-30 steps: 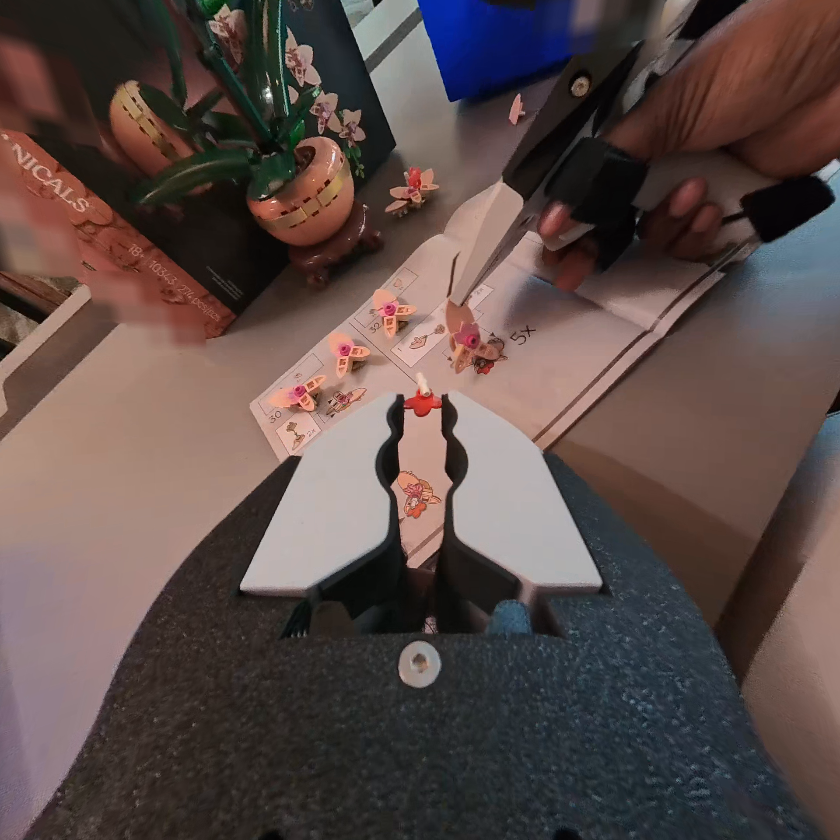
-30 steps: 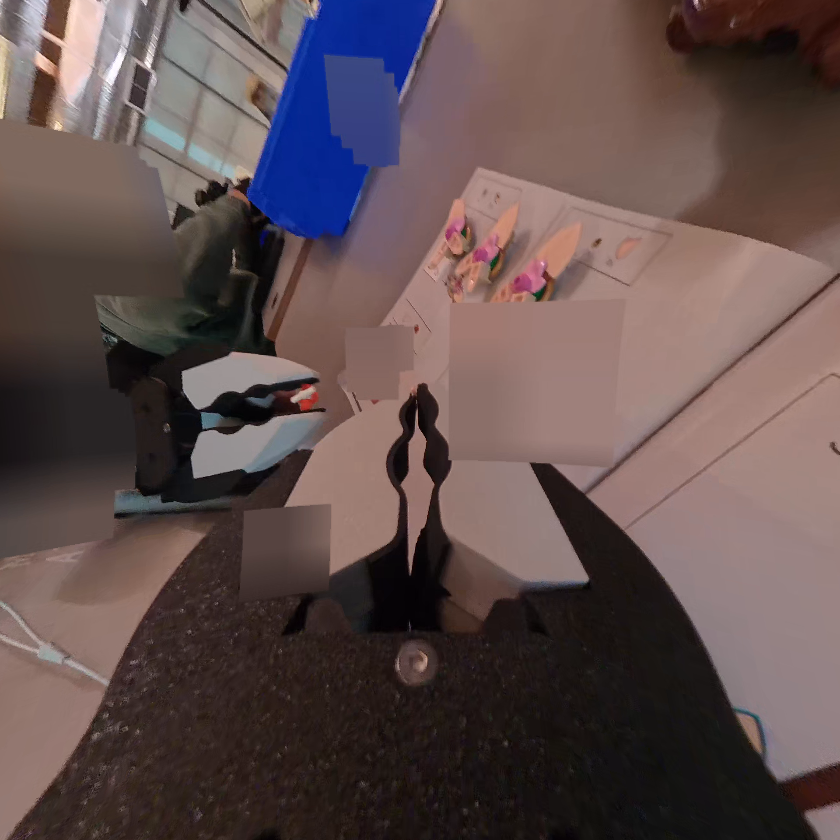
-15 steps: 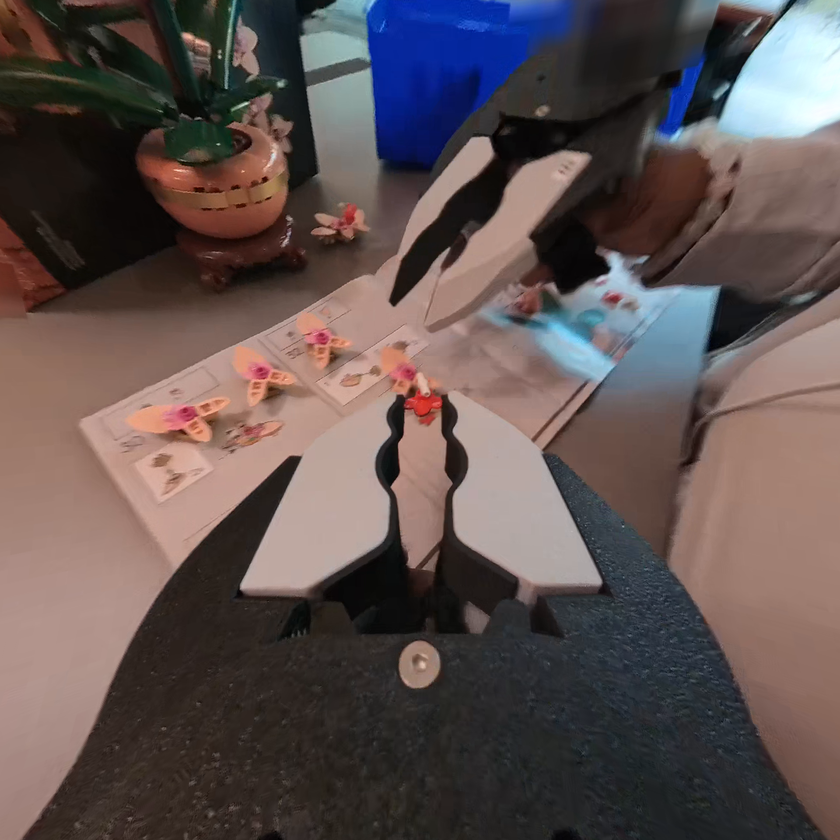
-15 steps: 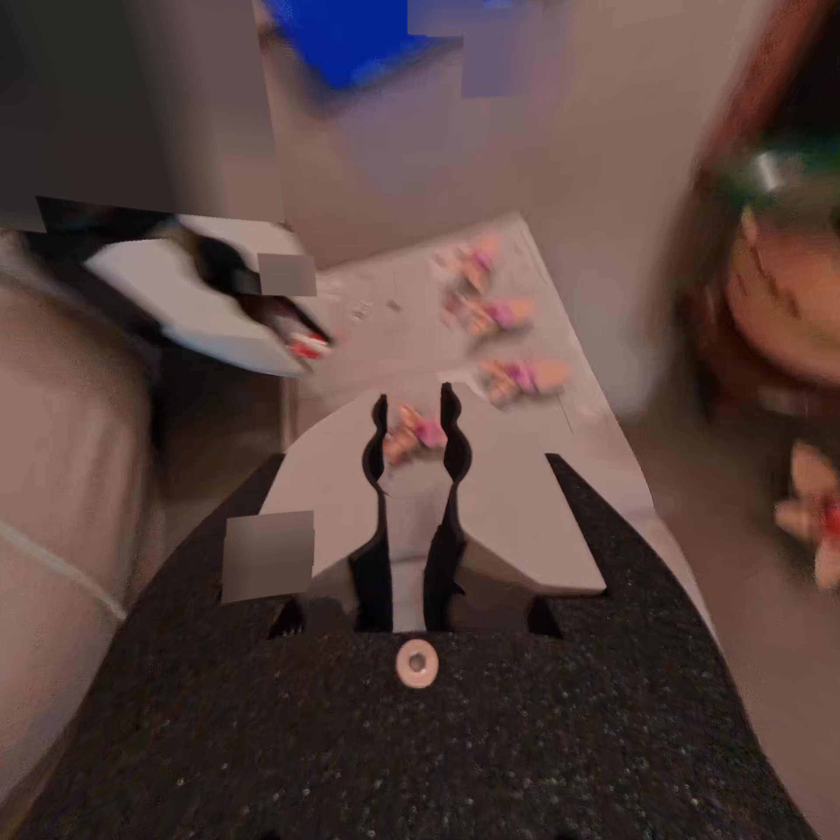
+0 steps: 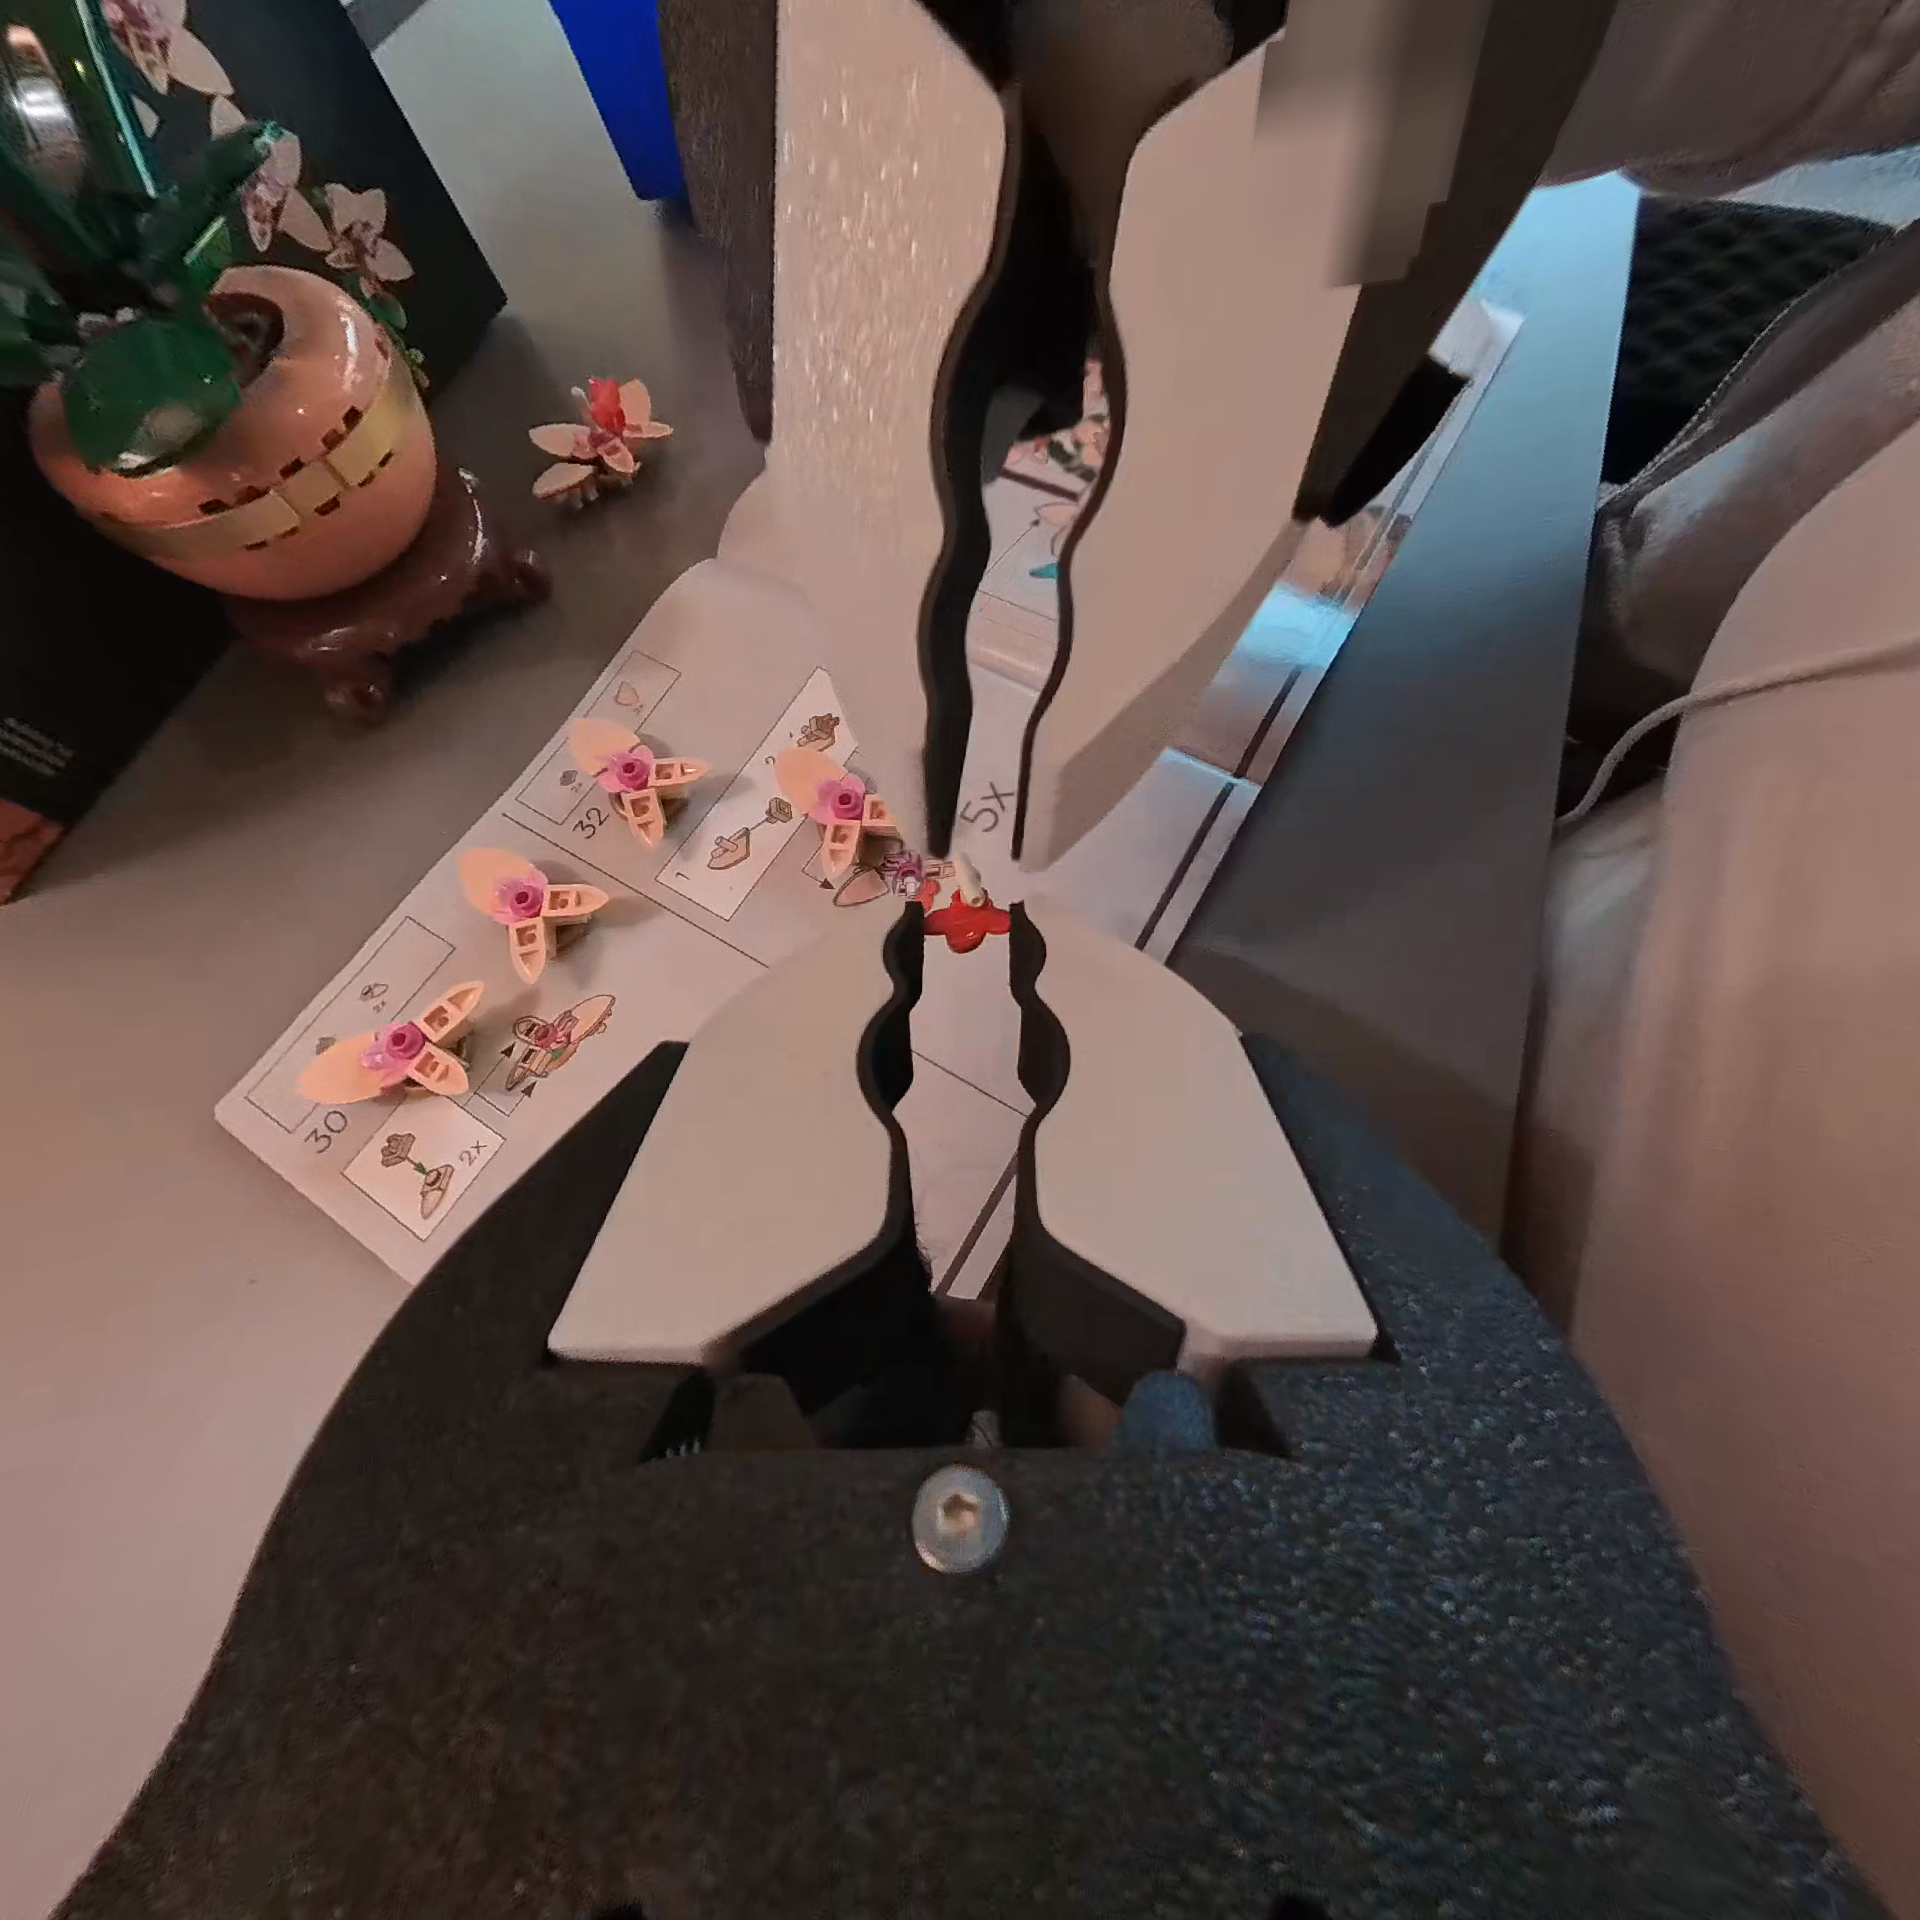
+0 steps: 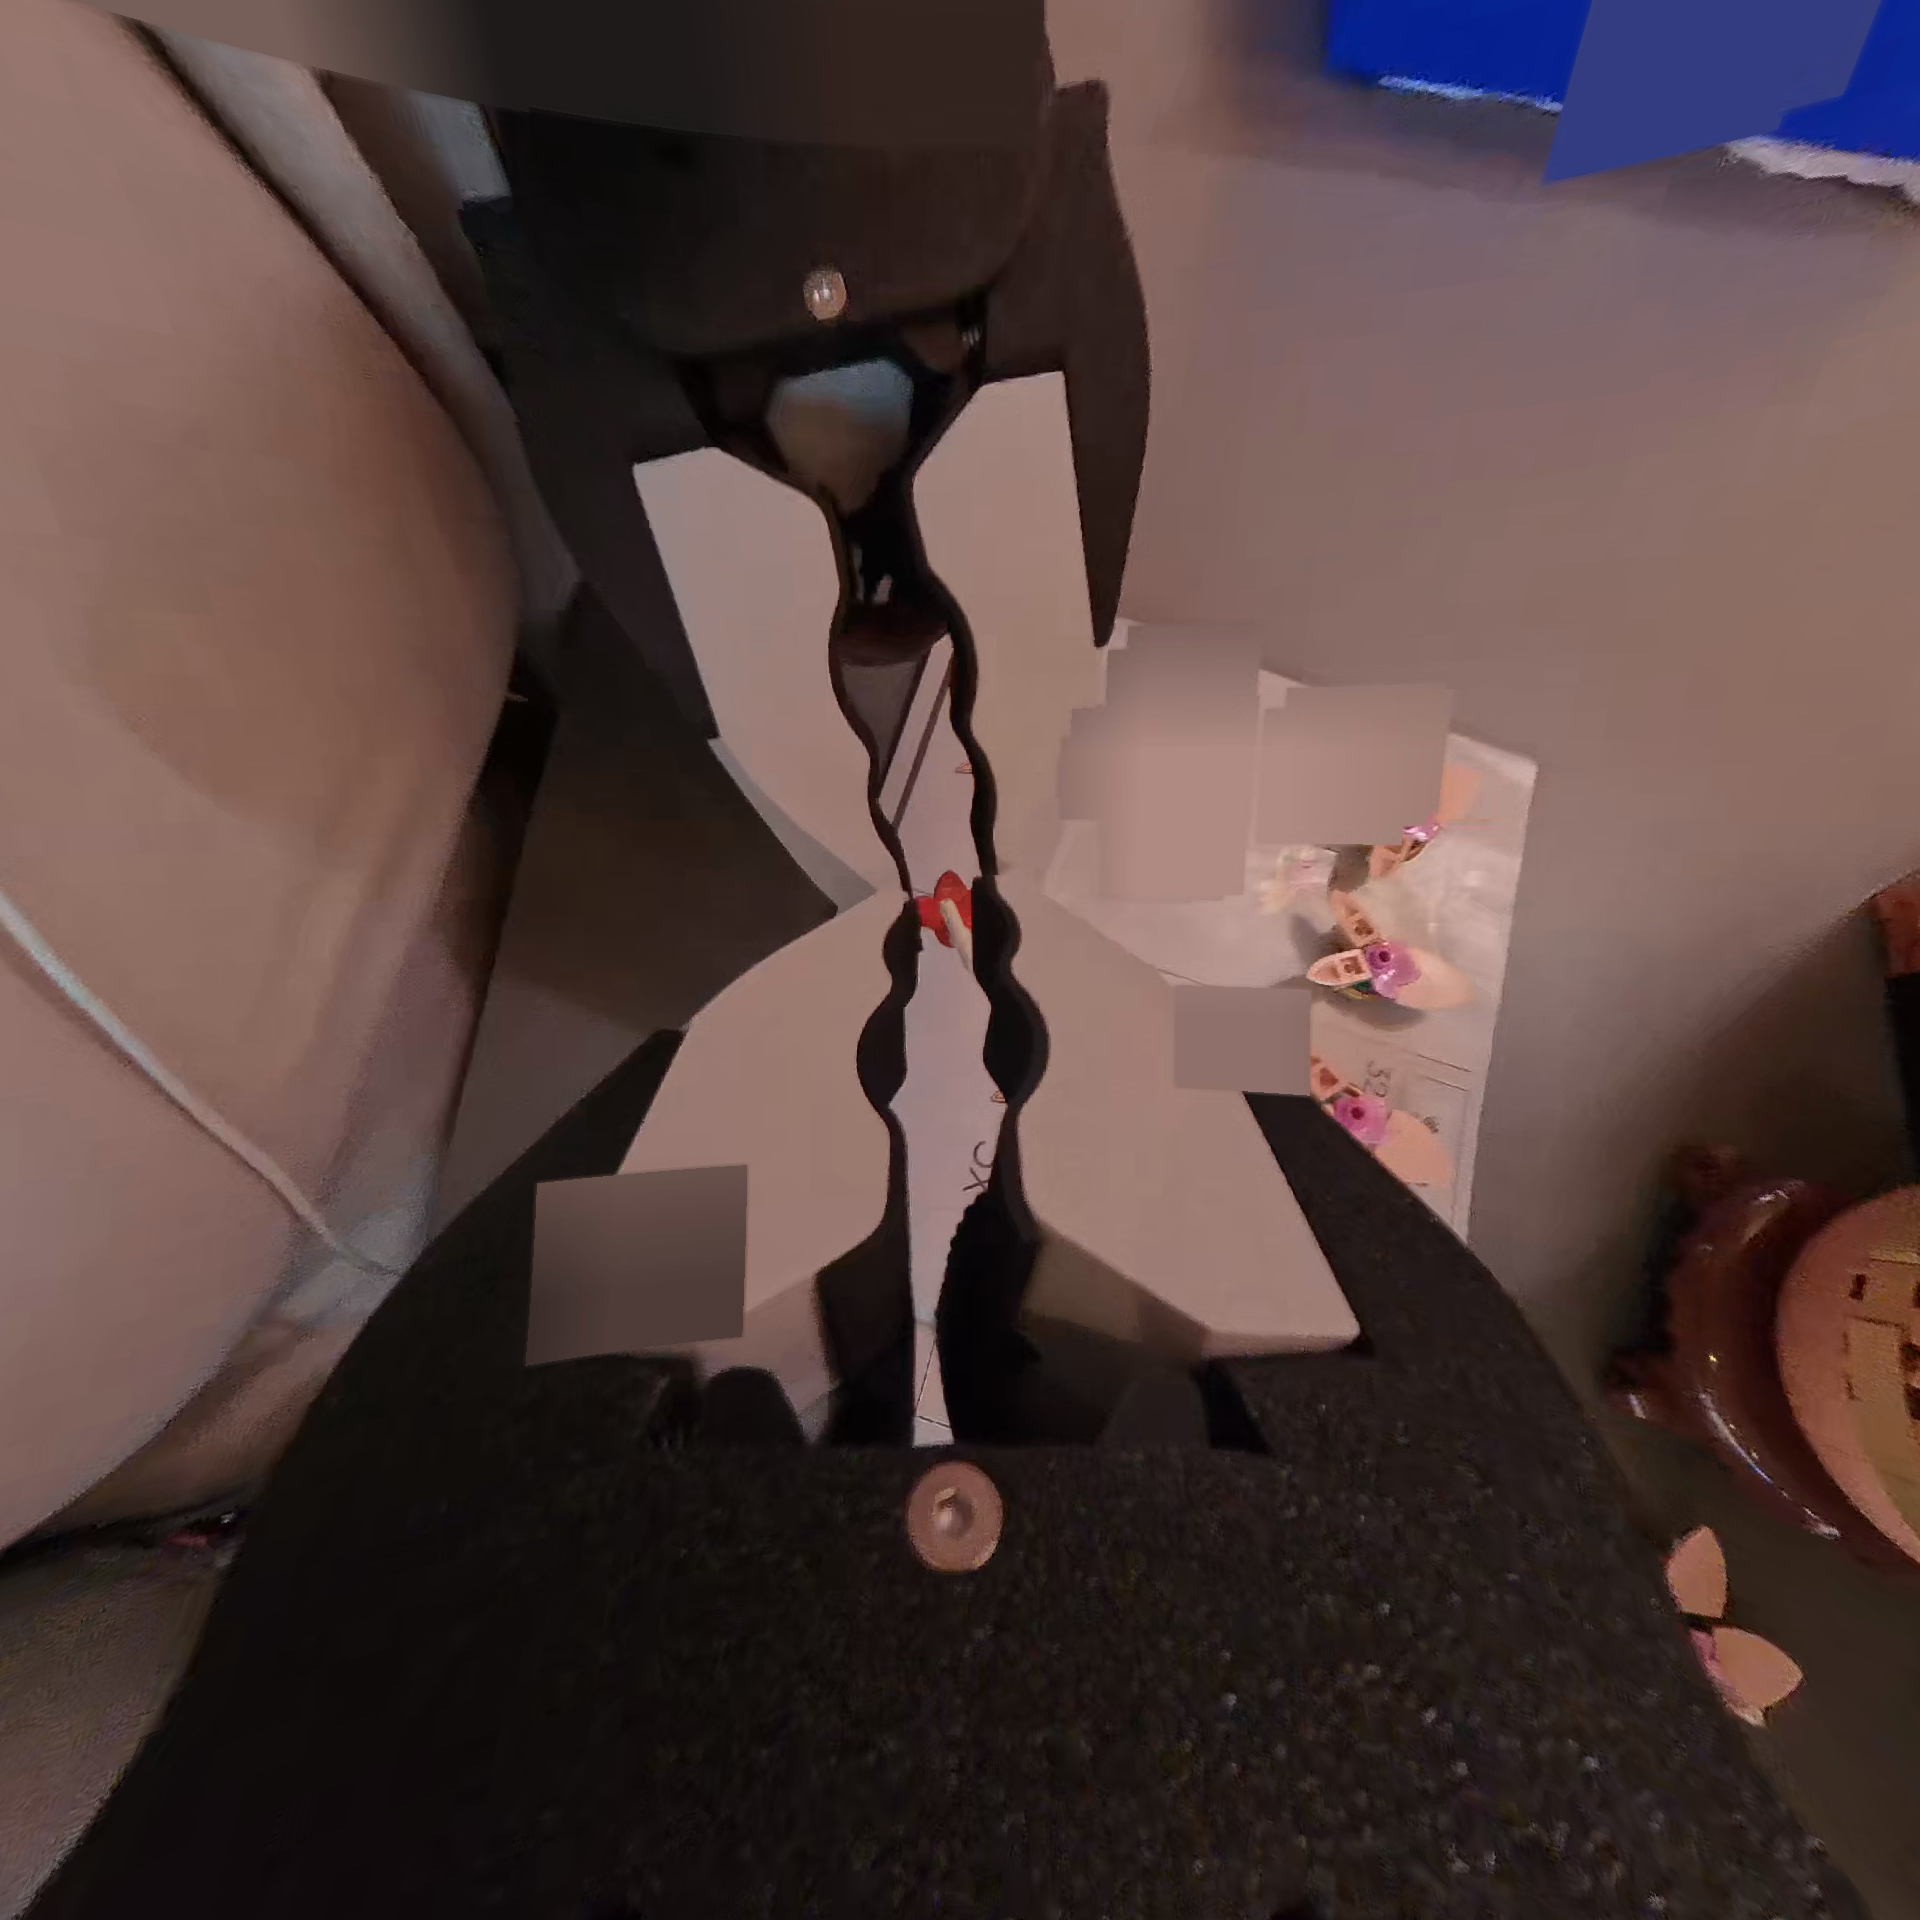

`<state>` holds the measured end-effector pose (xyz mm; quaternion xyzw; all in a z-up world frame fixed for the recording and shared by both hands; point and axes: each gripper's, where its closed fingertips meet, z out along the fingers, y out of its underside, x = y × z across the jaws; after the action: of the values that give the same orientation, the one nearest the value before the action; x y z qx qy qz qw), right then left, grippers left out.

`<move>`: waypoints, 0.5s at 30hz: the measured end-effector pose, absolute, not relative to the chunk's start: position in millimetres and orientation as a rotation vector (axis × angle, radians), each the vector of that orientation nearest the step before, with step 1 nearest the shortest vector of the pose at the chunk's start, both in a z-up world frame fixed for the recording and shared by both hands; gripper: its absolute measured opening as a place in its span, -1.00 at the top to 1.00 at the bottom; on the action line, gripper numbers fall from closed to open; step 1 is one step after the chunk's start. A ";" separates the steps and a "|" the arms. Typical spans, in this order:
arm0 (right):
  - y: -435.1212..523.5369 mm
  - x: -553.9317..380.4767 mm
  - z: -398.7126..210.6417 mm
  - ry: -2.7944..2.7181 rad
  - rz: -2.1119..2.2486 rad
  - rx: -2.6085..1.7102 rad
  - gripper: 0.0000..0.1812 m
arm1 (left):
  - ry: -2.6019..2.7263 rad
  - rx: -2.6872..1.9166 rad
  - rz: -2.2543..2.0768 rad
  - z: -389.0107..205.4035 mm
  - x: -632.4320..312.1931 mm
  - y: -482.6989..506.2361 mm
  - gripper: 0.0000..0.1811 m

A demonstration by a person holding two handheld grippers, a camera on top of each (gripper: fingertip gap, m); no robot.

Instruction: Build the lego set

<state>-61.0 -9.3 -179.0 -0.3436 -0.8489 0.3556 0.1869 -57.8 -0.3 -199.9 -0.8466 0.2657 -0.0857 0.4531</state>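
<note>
Your left hand-held gripper [image 5: 964, 907] pinches the tiny, light, slippery red flower piece [image 5: 966, 921]; the right hand-held gripper [image 6: 954, 900], tips spread, should take its white stem [image 5: 970, 879].

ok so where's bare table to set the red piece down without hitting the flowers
The roomiest bare table is left of the booklet, in front of the flowerpot. A smaller gap lies between the pot and the loose flower. The booklet's left page is crowded with four flowers, and both claws meet at the red piece over its middle.
</note>
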 end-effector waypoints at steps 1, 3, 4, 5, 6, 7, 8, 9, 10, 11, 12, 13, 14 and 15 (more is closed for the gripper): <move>-10.2 -61.2 -181.1 -2.395 0.996 -0.962 0.89 | 0.664 -2.092 -0.203 -199.8 -57.1 -0.1 0.83; -10.2 -60.4 -184.4 -2.409 0.973 -0.951 0.91 | 0.681 -2.100 -0.194 -200.4 -55.8 -0.4 0.83; -9.6 -60.4 -184.9 -2.407 0.959 -0.941 0.92 | 0.687 -2.102 -0.194 -200.6 -55.0 -0.6 0.83; -9.6 -60.2 -185.1 -2.408 0.951 -0.927 0.92 | 0.694 -2.102 -0.195 -200.4 -53.9 -0.7 0.83; -10.1 -59.3 -185.8 -2.418 0.945 -0.915 0.93 | 0.702 -2.100 -0.198 -200.2 -52.7 -0.8 0.83; -10.2 -58.3 -186.9 -2.431 0.937 -0.910 0.93 | 0.714 -2.102 -0.197 -200.5 -51.7 -1.1 0.83; -10.4 -57.4 -187.5 -2.442 0.932 -0.904 0.93 | 0.727 -2.105 -0.191 -201.0 -51.2 -1.3 0.83; -10.6 -56.4 -188.1 -2.453 0.927 -0.894 0.93 | 0.740 -2.105 -0.186 -201.3 -50.6 -1.3 0.83; -10.7 -54.9 -189.1 -2.471 0.921 -0.883 0.93 | 0.752 -2.106 -0.186 -201.6 -49.6 -1.5 0.83; -10.2 -52.9 -191.4 -2.496 0.905 -0.876 0.93 | 0.763 -2.104 -0.189 -201.5 -48.4 -1.7 0.83; -9.0 -51.7 -193.7 -2.517 0.883 -0.874 0.92 | 0.772 -2.103 -0.189 -201.3 -47.7 -1.7 0.83; -8.6 -51.6 -195.0 -2.526 0.872 -0.870 0.92 | 0.782 -2.102 -0.186 -201.5 -47.3 -1.7 0.83; -9.0 -51.3 -195.4 -2.534 0.871 -0.860 0.93 | 0.794 -2.102 -0.185 -201.7 -46.6 -1.9 0.83; -9.0 -51.4 -195.7 -2.539 0.866 -0.851 0.93 | 0.800 -2.104 -0.180 -201.9 -46.5 -1.7 0.83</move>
<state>-51.4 -9.0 -195.7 -0.2982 -0.8901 0.3036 0.1631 -46.5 -1.7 -201.9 -0.8423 0.3201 -0.0721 0.4276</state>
